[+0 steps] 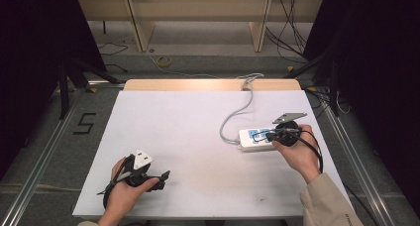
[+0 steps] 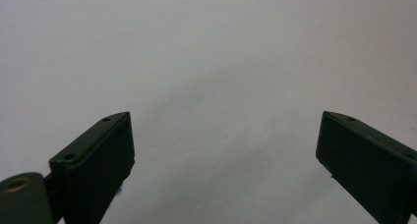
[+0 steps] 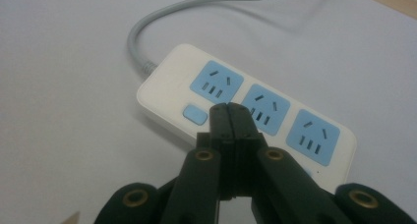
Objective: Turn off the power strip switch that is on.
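Observation:
A white power strip (image 1: 253,139) with three blue sockets lies on the right side of the table; its grey cable (image 1: 236,114) runs to the far edge. In the right gripper view the power strip (image 3: 246,106) has a blue button (image 3: 195,114) near its cable end. My right gripper (image 3: 230,109) is shut with nothing in it, its tips just above the strip between the button and the middle socket. The right gripper (image 1: 274,133) sits over the strip's right end. My left gripper (image 1: 164,177) rests at the near left, open, and the left gripper (image 2: 223,135) faces bare white tabletop.
The white table (image 1: 188,132) has a wooden strip along its far edge. Beyond it are a floor with loose cables and a wooden frame. Metal rails run along both sides, and a "5" is marked on the floor at the left.

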Action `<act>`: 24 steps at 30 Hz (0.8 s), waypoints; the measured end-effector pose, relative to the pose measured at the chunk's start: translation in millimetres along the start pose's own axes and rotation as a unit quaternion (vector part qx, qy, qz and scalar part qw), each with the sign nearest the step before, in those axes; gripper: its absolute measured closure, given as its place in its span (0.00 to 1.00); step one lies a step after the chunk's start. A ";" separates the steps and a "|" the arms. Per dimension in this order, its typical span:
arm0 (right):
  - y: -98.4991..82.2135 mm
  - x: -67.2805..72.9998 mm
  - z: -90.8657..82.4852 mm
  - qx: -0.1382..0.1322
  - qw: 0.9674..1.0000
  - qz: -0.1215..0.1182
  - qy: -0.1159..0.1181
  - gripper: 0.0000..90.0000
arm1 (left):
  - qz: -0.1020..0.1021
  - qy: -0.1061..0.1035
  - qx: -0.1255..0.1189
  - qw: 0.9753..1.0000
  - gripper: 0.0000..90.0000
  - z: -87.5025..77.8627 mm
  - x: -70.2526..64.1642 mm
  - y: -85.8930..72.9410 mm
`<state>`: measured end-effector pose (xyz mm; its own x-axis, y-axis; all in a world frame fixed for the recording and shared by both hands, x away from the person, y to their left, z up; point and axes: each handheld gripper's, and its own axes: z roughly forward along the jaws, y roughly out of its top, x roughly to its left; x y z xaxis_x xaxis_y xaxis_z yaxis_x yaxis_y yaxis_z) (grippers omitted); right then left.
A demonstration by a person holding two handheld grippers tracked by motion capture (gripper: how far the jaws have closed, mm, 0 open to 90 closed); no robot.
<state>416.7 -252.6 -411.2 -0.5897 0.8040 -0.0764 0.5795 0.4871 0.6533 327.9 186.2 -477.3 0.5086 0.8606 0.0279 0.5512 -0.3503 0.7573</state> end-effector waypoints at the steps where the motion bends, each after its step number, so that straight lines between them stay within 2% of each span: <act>1: 0.3 0.1 0.2 0.000 1.000 0.000 0.000 1.00 | 0.000 0.000 0.000 1.000 0.08 0.0 0.0 0.0; 24: 3.3 -2.0 3.6 0.006 1.000 0.003 0.001 1.00 | 0.001 0.000 0.000 1.000 0.08 0.2 -0.1 0.1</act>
<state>421.8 -251.4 -411.6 -0.5868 0.8067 -0.0706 0.5901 0.4857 0.6449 328.0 186.0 -477.4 0.5089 0.8603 0.0290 0.5509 -0.3514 0.7570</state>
